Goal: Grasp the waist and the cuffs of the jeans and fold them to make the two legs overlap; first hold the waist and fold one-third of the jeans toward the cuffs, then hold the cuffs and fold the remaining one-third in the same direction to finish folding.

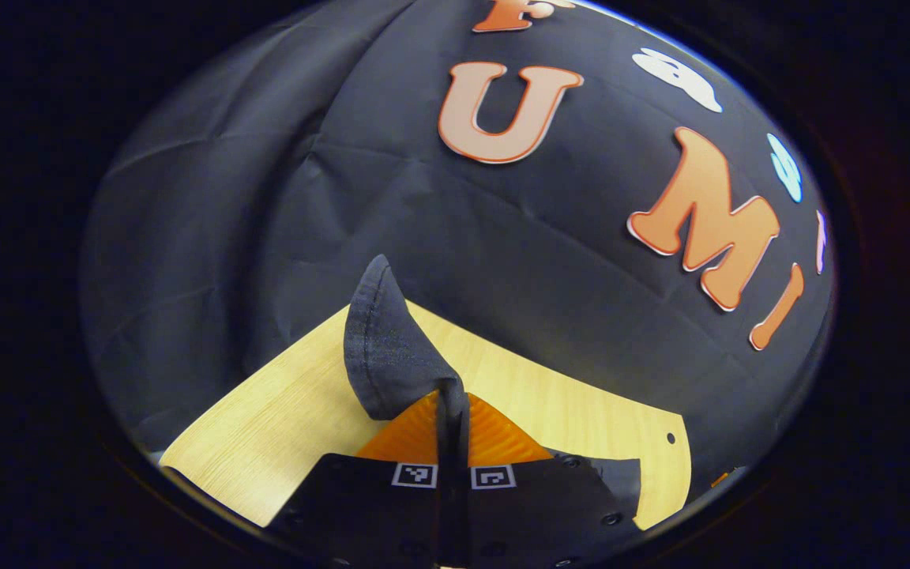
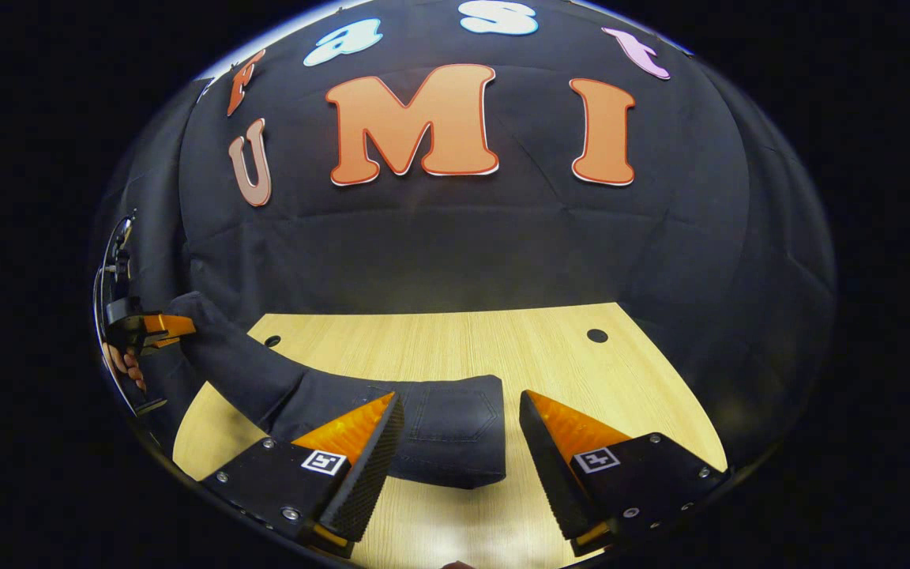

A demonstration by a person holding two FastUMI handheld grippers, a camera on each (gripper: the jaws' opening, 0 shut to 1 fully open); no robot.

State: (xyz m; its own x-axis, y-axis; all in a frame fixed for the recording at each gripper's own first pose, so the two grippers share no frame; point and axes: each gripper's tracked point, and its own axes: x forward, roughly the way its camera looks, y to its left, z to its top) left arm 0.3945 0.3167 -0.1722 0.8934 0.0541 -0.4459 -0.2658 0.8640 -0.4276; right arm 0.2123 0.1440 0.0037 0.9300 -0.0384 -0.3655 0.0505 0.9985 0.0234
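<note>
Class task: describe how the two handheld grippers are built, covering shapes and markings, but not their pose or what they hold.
Each gripper has two wedge-shaped fingers on flat dark plates fixed with small screws. The right gripper shows ribbed inner finger faces. Every plate carries a square black-and-white marker, also seen on the left gripper.

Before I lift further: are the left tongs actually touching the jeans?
Touching. In the left gripper view the left tongs are closed on a fold of the jeans, cloth rising from between the fingers.
</note>
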